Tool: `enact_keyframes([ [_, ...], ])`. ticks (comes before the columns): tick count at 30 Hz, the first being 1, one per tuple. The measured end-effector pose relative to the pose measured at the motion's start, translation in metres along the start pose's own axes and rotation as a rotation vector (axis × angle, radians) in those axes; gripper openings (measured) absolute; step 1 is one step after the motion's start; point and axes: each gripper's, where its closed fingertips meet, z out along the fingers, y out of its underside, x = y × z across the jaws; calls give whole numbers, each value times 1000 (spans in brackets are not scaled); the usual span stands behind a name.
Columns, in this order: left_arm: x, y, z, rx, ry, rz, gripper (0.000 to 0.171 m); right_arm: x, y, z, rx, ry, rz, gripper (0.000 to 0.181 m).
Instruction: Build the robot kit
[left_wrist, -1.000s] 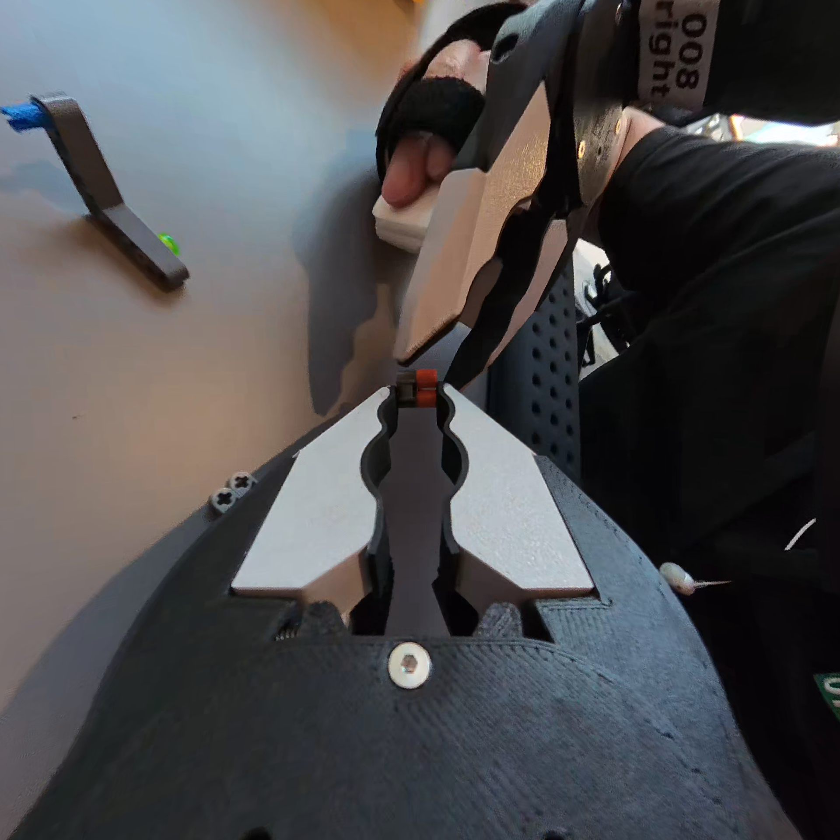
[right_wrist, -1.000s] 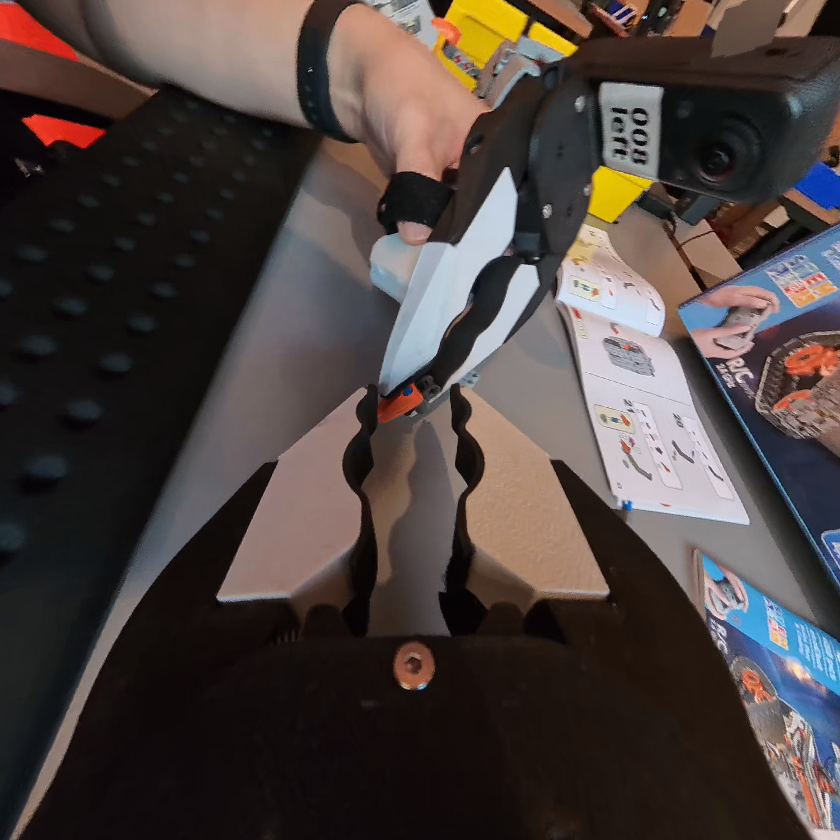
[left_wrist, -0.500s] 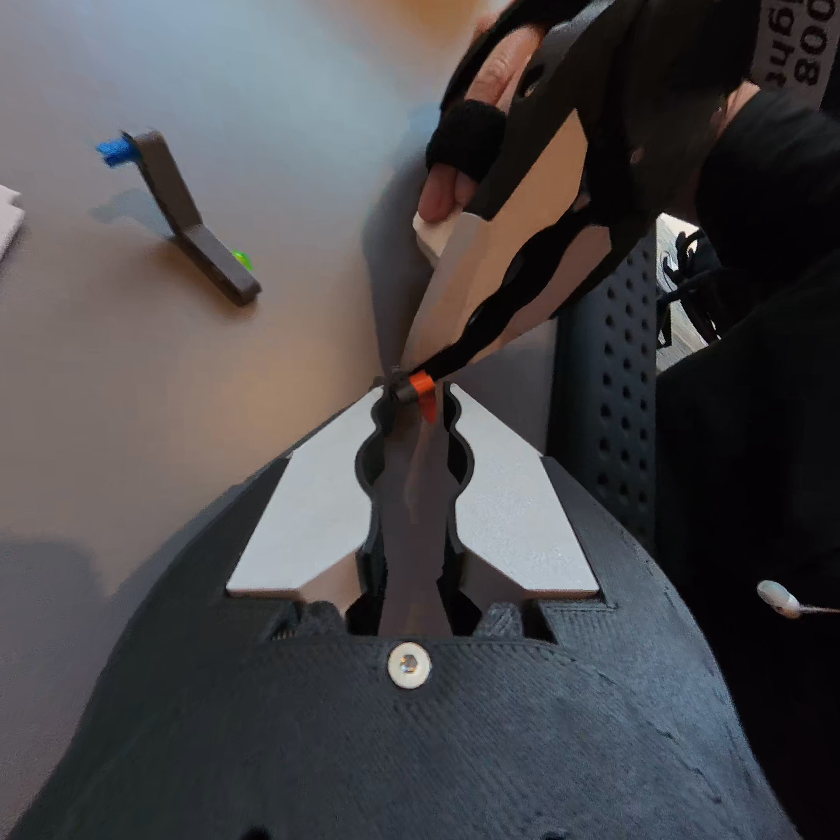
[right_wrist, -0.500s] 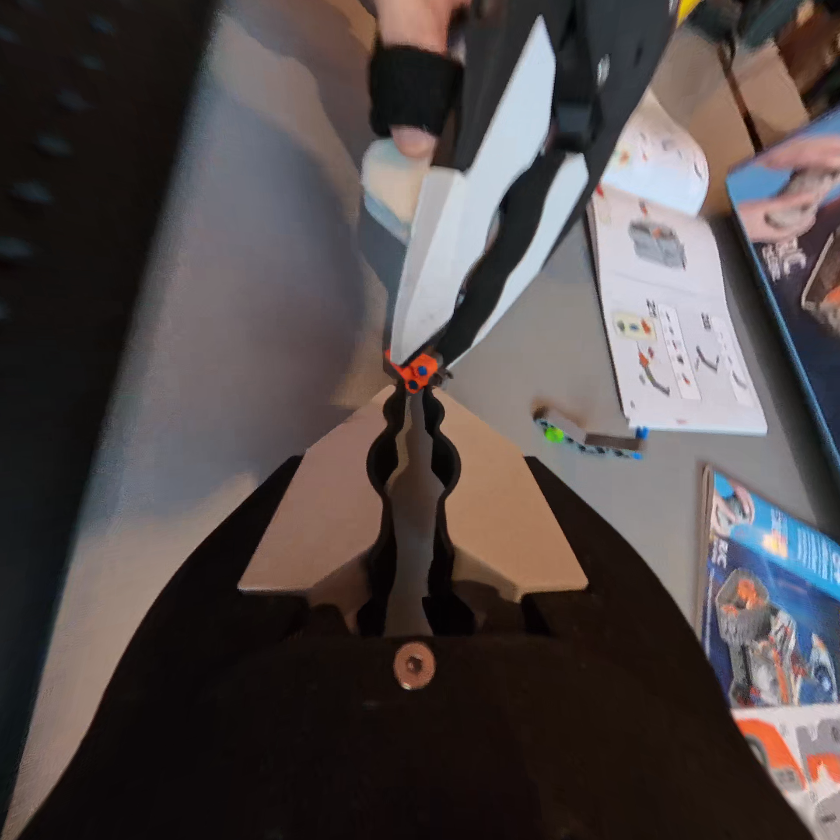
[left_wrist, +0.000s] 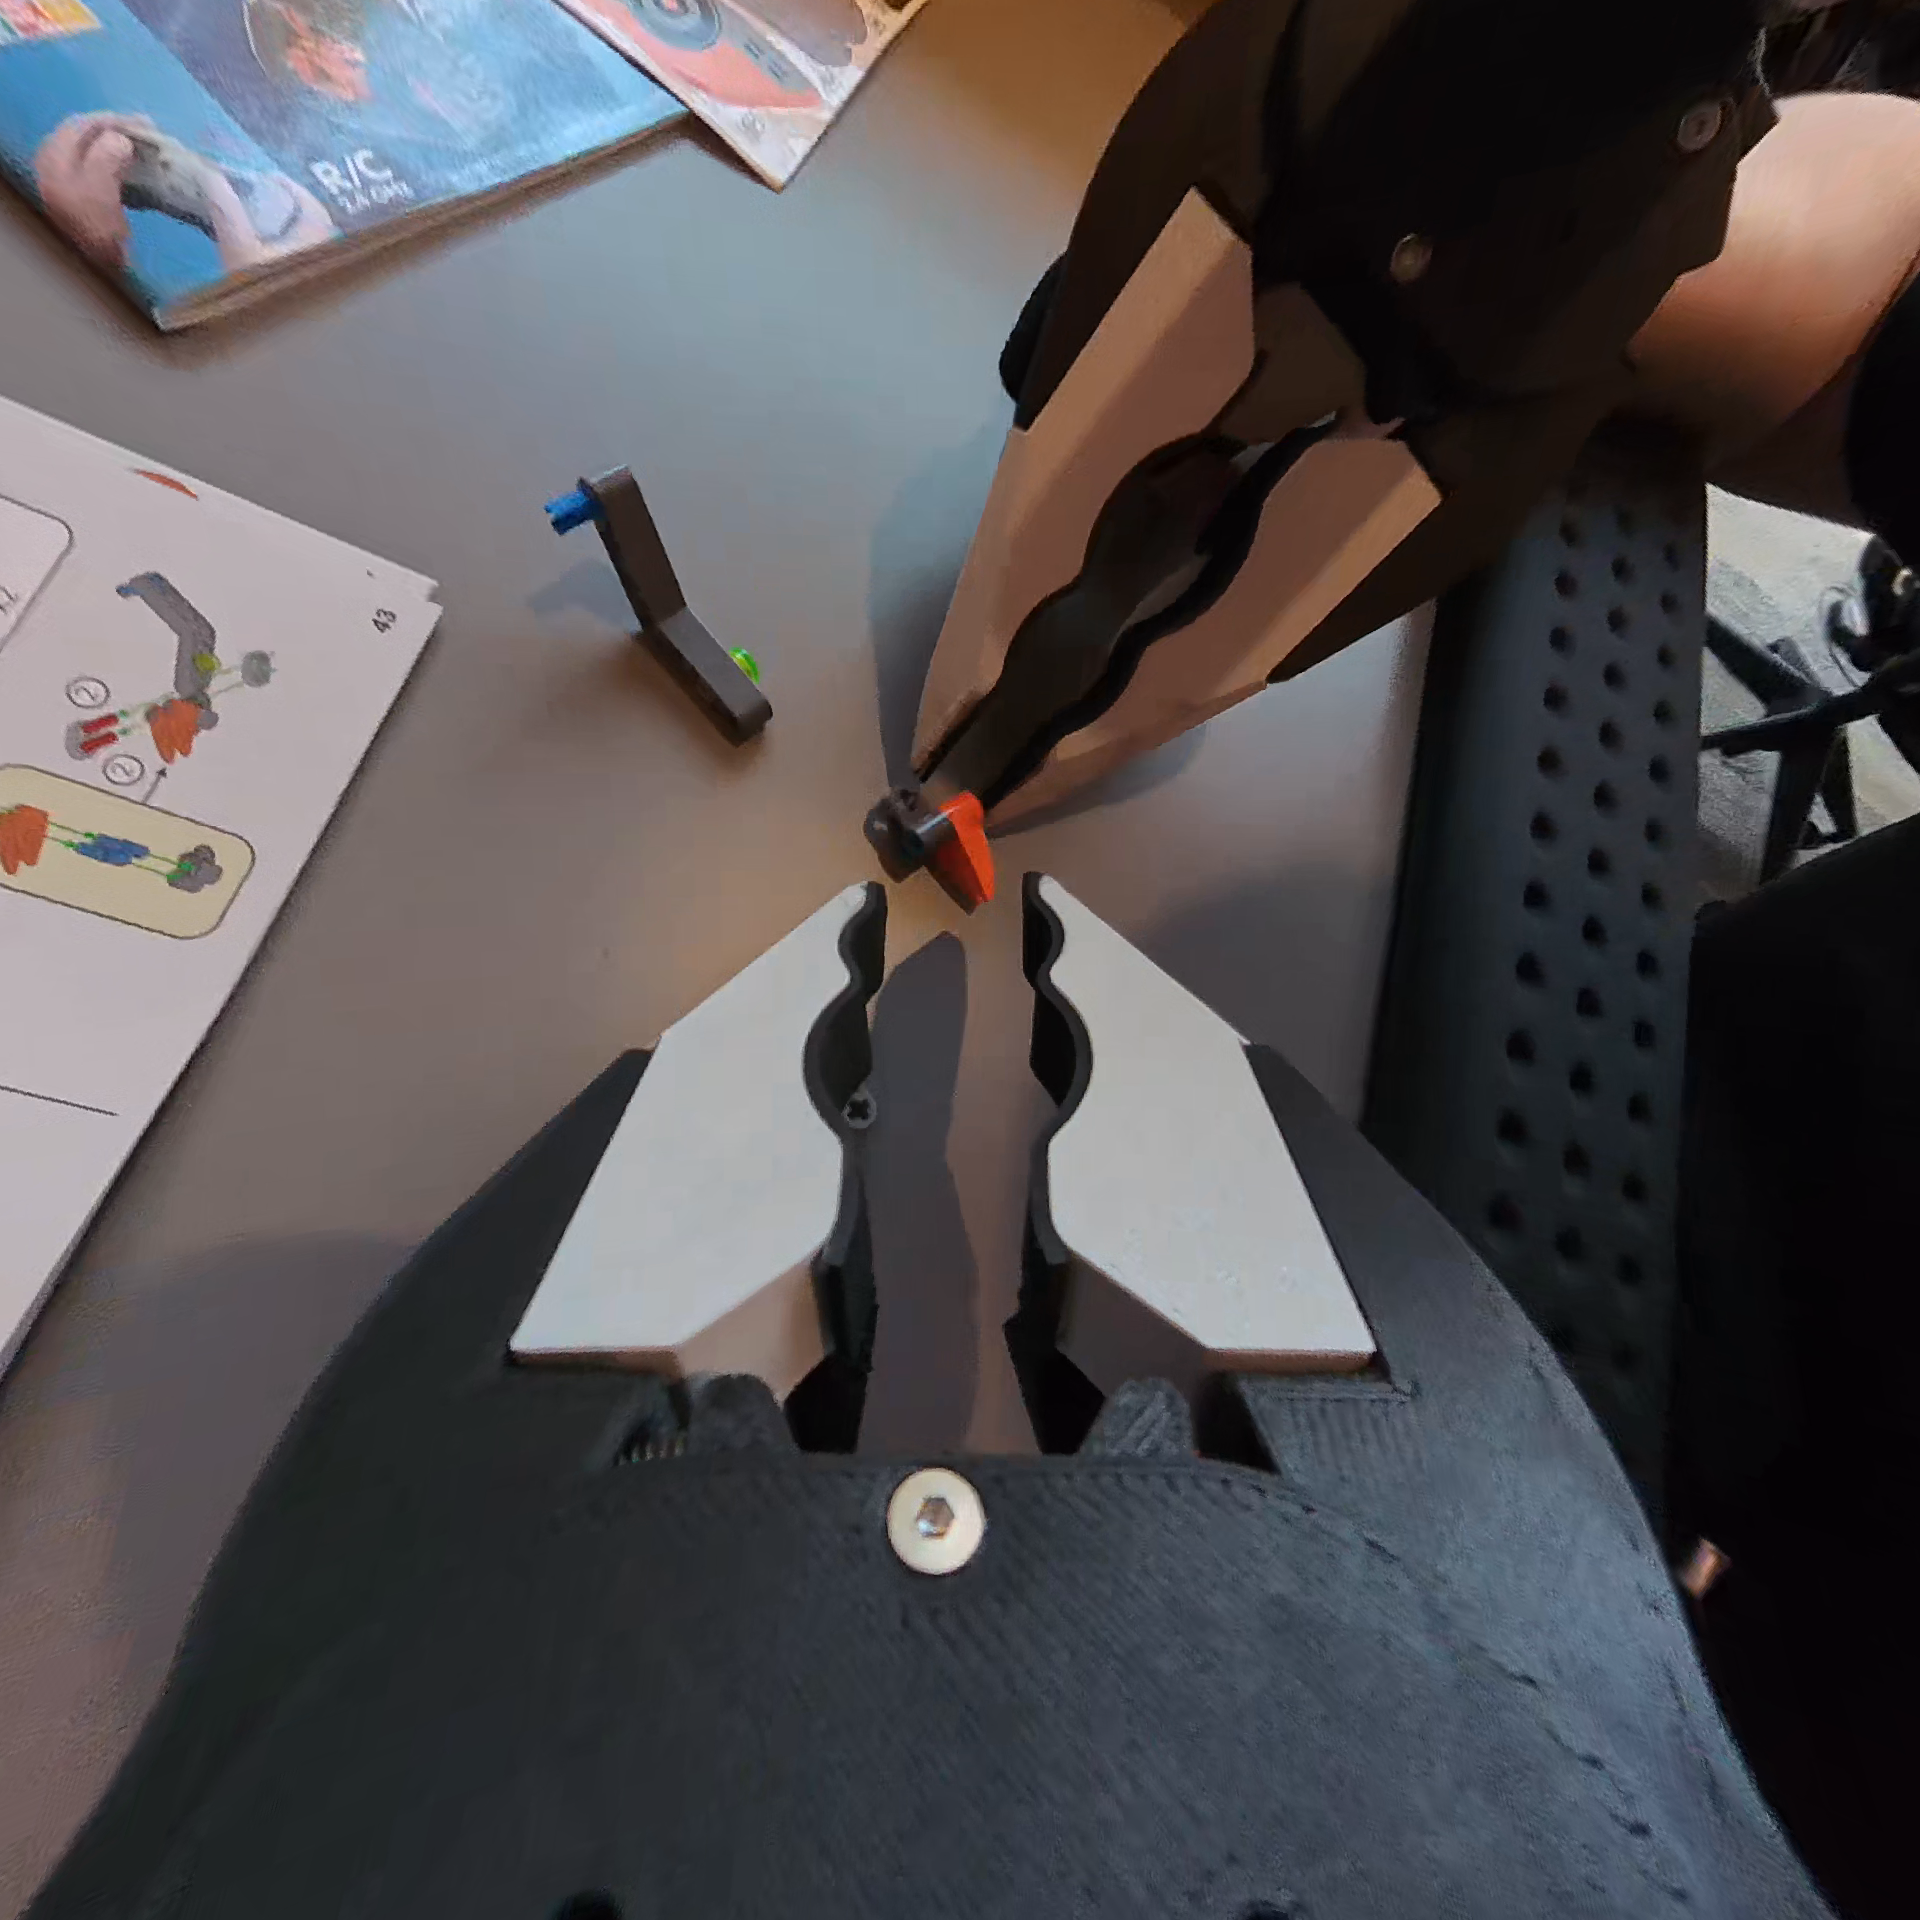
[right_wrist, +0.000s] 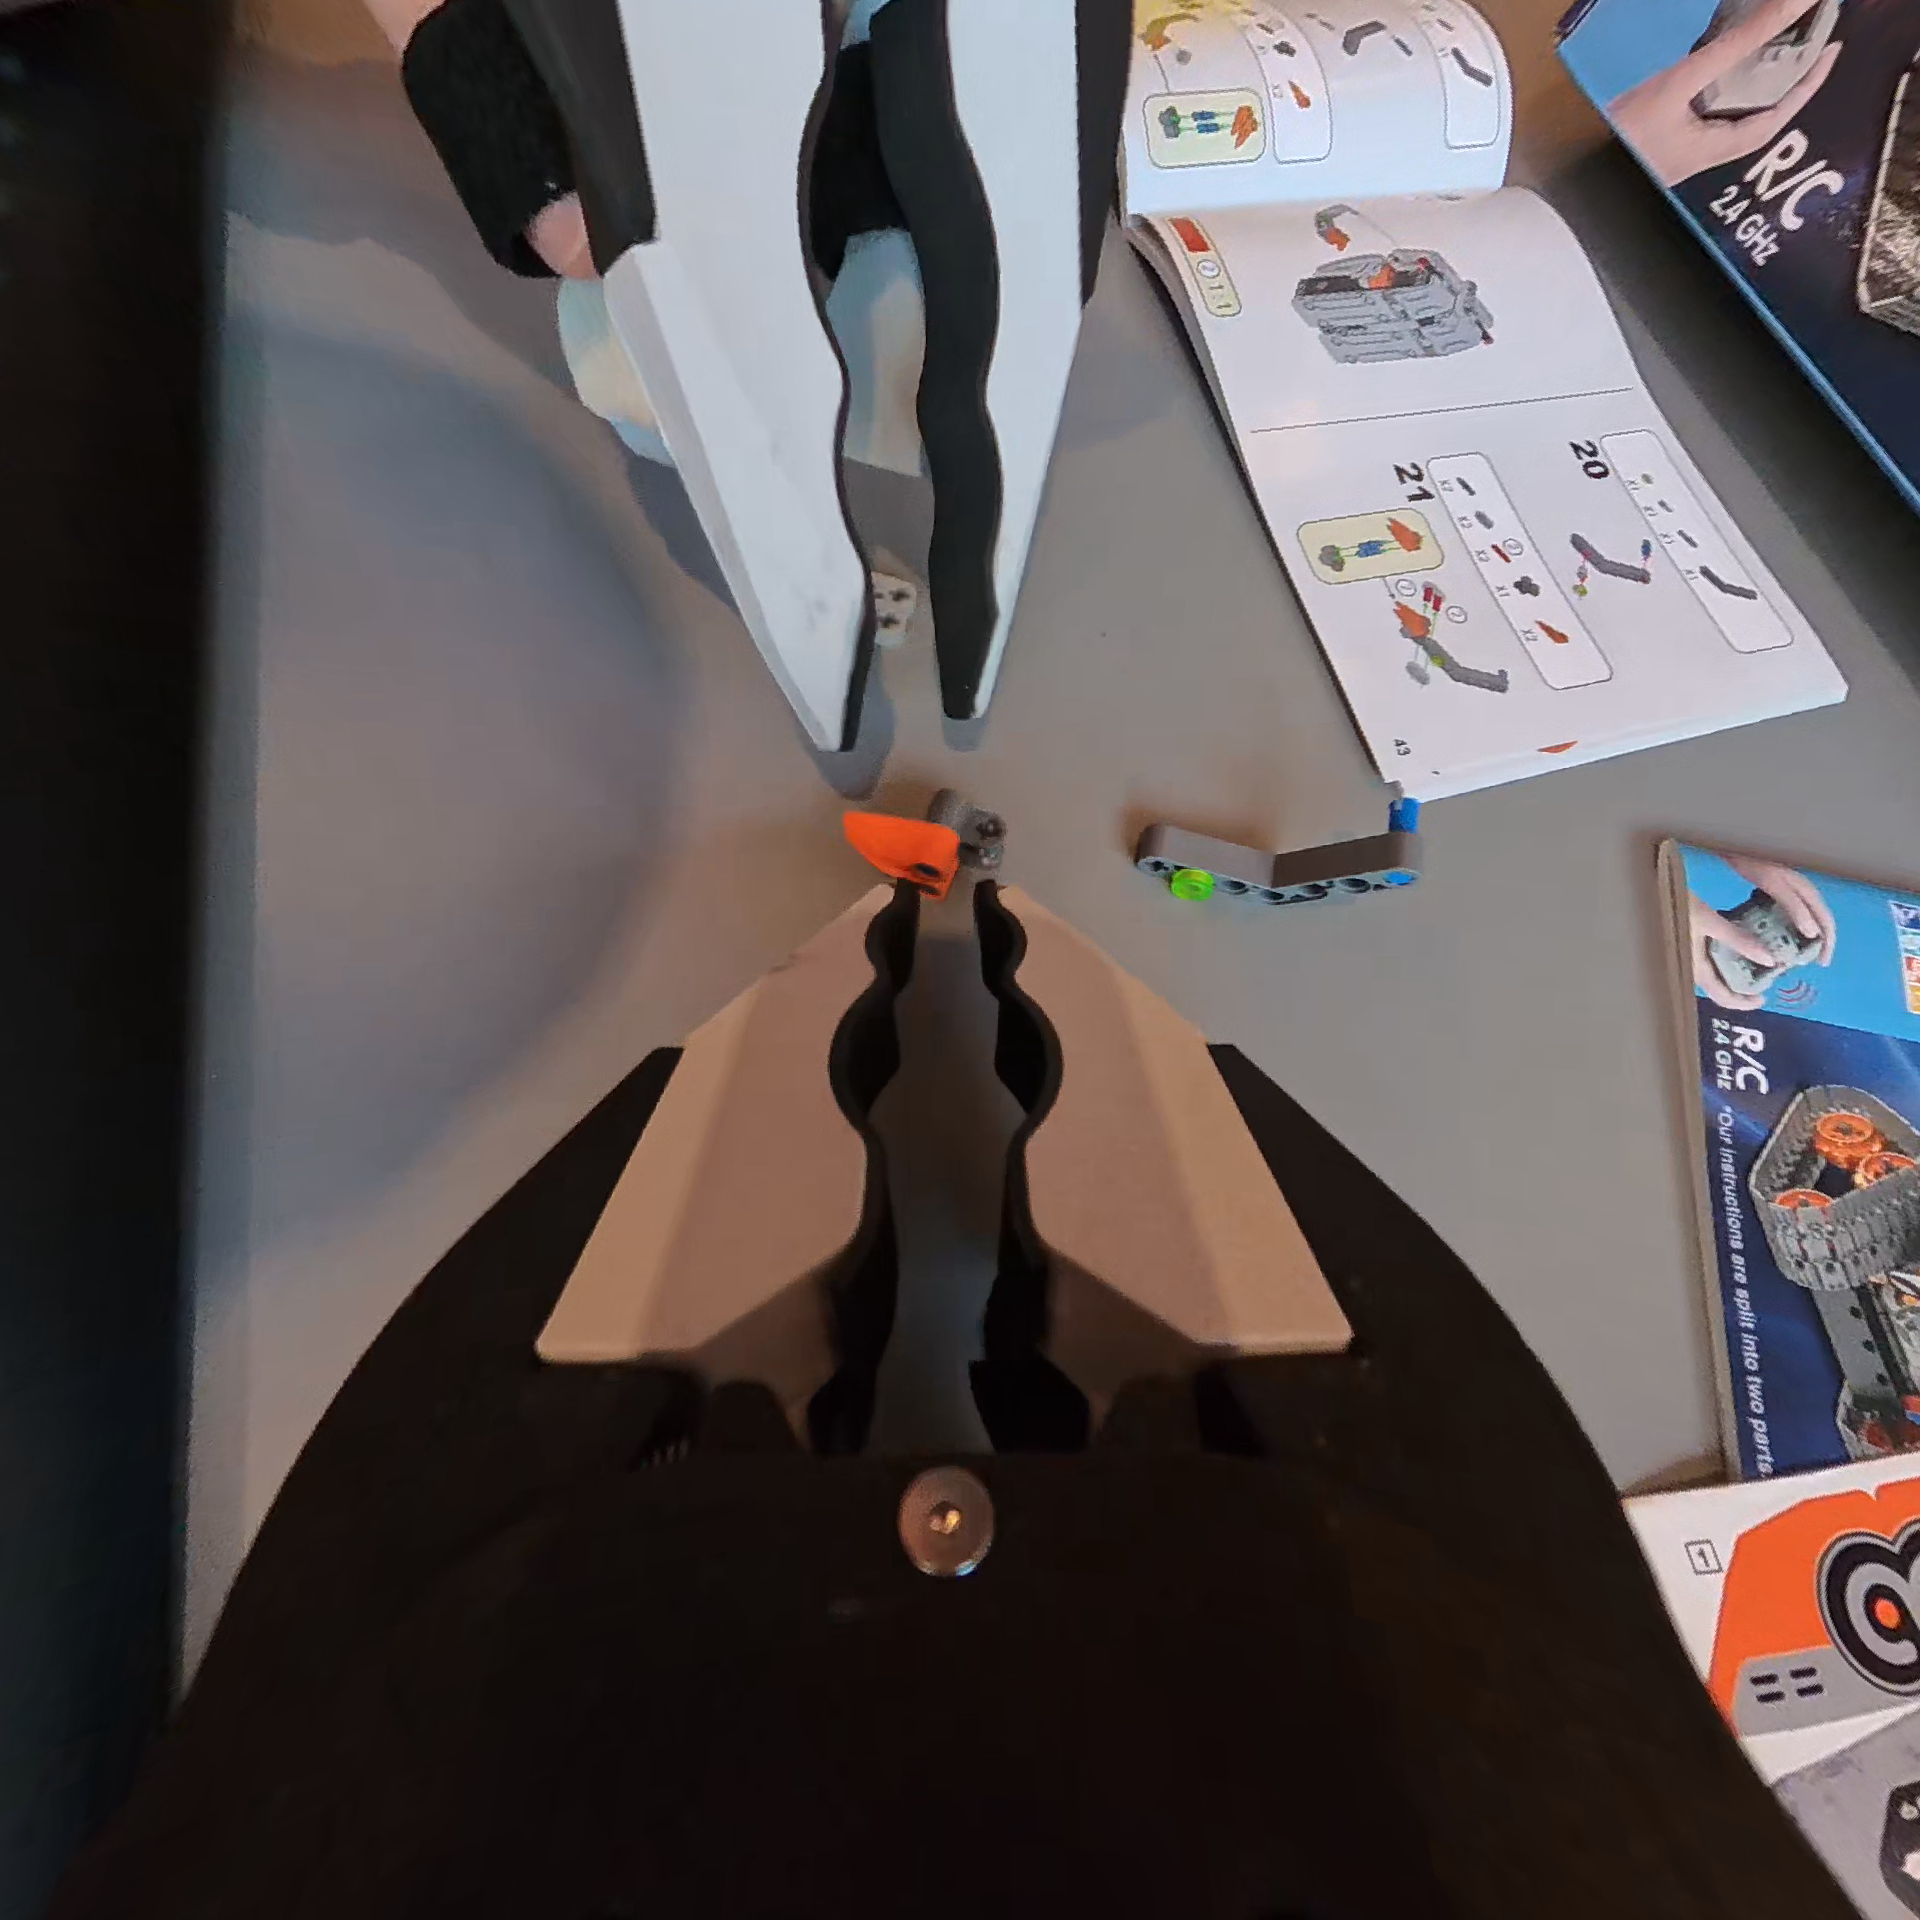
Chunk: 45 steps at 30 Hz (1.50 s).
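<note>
Two hand-held grippers met tip to tip over a grey table (right_wrist: 436, 623), near its edge beside a black perforated chair (left_wrist: 1558, 831). The left gripper (left_wrist: 954, 899) stood with its jaws parted and nothing between them. Just beyond its tips lay a small orange wedge brick joined to a dark grey connector (left_wrist: 930, 847). The right gripper (right_wrist: 948, 896) had its jaws nearly closed at that small assembly; whether it actually pinched it could not be told. A bent grey beam with blue and green pins (right_wrist: 1283, 862) lay near, towards an open instruction booklet (right_wrist: 1455, 436). A blue toy box (left_wrist: 260, 135) sat farther across the table.
</note>
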Motion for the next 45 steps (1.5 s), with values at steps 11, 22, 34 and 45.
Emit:
enact_keyframes([
  [11, -7, 3, 11, -42, -102, 83, 3, -2, -6, -1, 34, 34, -76, 2],
  [22, -12, 8, 16, -71, -75, 38, 0, 0, -12, -3, 72, 57, -104, 2],
  [34, -17, 5, 17, -64, -107, 24, 3, 0, -20, 1, 97, 66, -141, 1],
  [45, -11, 4, 7, 3, -60, -42, 11, -5, -6, -7, 61, -30, -97, 23],
])
